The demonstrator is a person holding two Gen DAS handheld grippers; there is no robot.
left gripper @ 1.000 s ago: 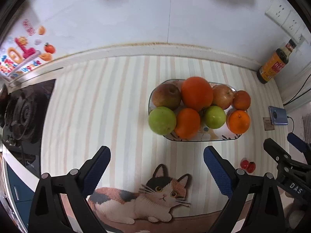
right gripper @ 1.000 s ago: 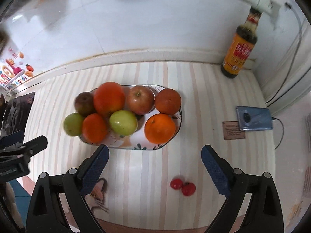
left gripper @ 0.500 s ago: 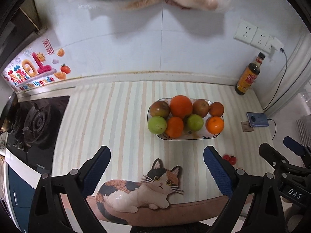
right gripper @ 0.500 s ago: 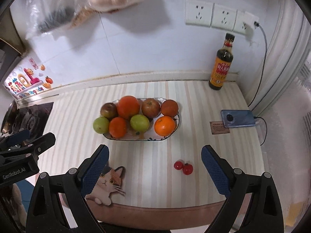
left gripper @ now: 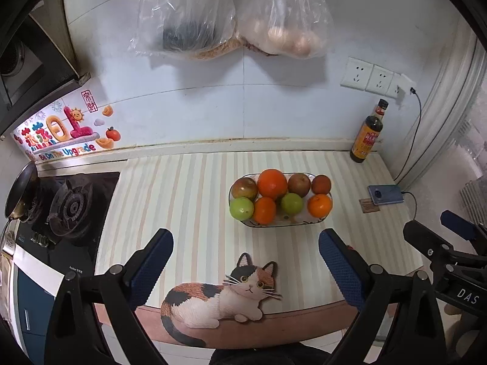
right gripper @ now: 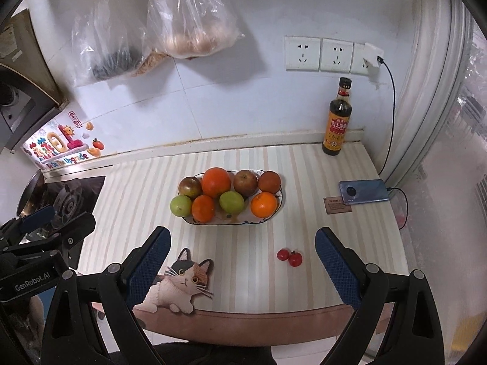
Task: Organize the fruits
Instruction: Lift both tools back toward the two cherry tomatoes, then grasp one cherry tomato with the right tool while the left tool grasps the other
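Both hand-held grippers pulled back from the bench, left hand-held gripper [left gripper: 245,269] spread wide and empty, right hand-held gripper [right gripper: 242,266] likewise, fruit bowl [right gripper: 281,202] mid-bench, two cherry tomatoes [right gripper: 289,256] loose in front of it.

- Cream-and-beige striped countertop [right gripper: 243,158] — carries everything.
- Oval patterned fruit plate [right gripper: 281,202], mid-counter.
- Two small red tomatoes [right gripper: 289,256], touching.
- Dark sauce bottle [right gripper: 337,121] — upright.
- Blue phone [right gripper: 363,196].
- Cat-shaped mat [right gripper: 179,286].

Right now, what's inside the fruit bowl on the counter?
The bowl holds eight fruits: four oranges, two green apples and two reddish-brown apples. They cover most of the bowl's floor, so anything beneath them is hidden.
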